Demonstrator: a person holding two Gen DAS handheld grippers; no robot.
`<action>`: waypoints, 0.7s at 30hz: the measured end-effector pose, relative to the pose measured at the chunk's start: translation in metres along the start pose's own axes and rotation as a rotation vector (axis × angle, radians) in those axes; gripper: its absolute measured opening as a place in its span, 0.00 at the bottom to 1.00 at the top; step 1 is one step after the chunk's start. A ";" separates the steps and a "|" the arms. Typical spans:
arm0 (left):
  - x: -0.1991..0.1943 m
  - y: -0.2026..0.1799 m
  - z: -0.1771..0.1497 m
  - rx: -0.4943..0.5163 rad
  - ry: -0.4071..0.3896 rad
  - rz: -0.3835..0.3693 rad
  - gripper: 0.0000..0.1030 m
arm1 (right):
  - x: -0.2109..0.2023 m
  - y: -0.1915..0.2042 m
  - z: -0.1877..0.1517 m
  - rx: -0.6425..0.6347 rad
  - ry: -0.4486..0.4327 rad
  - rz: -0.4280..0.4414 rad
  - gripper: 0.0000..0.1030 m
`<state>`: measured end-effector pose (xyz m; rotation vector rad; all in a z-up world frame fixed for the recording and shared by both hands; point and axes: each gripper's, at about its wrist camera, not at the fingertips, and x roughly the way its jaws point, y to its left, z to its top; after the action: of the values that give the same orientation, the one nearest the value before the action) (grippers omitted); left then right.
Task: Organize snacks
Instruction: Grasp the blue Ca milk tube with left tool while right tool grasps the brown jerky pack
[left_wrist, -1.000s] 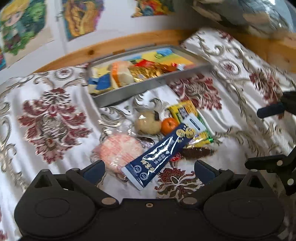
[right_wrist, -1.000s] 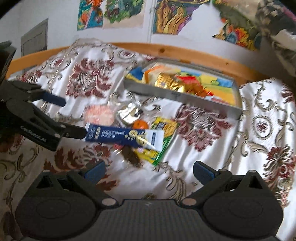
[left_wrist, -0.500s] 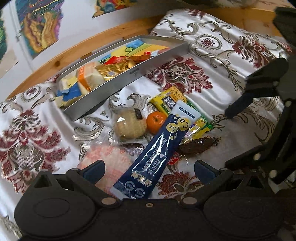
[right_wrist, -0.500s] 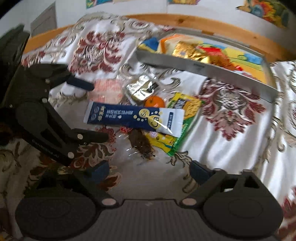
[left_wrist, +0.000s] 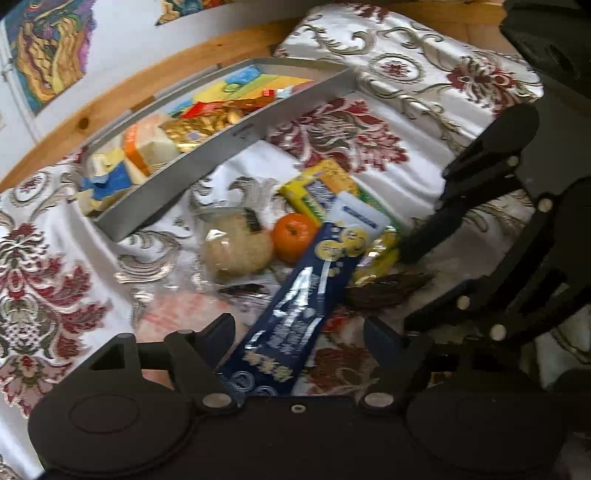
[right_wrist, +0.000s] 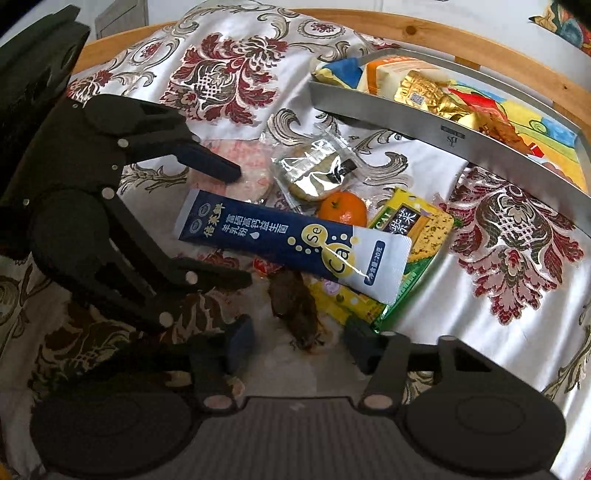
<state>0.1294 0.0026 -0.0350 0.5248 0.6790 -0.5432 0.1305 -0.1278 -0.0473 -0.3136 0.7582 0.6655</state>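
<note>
Both grippers closing over a snack pile on a patterned bedspread.
Left gripper (left_wrist: 299, 339) straddles the blue sachet (right_wrist: 291, 240), right gripper (right_wrist: 299, 341) the dark snack (right_wrist: 295, 306), neither clamped; both nearer than before. Tray (right_wrist: 443, 136) beyond; bare cloth right.

Navy sachet (right_wrist: 291, 243): "Se", "Ca", Chinese characters, a small label ending "20克". Yellow-green packet (right_wrist: 417, 229): "CAI" and Chinese characters. Other wrappers: print illegible.
</note>
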 end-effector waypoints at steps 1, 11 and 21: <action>0.001 -0.003 0.000 0.009 0.010 -0.015 0.74 | -0.001 -0.001 -0.001 0.006 -0.001 0.002 0.53; 0.004 -0.006 -0.001 -0.070 0.071 -0.061 0.43 | -0.016 -0.003 -0.010 0.009 0.005 -0.011 0.52; -0.006 -0.024 0.002 -0.152 0.095 -0.077 0.42 | -0.044 -0.010 -0.026 0.026 0.025 -0.068 0.52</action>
<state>0.1118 -0.0143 -0.0357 0.3851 0.8265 -0.5361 0.0995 -0.1679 -0.0333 -0.3226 0.7758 0.5880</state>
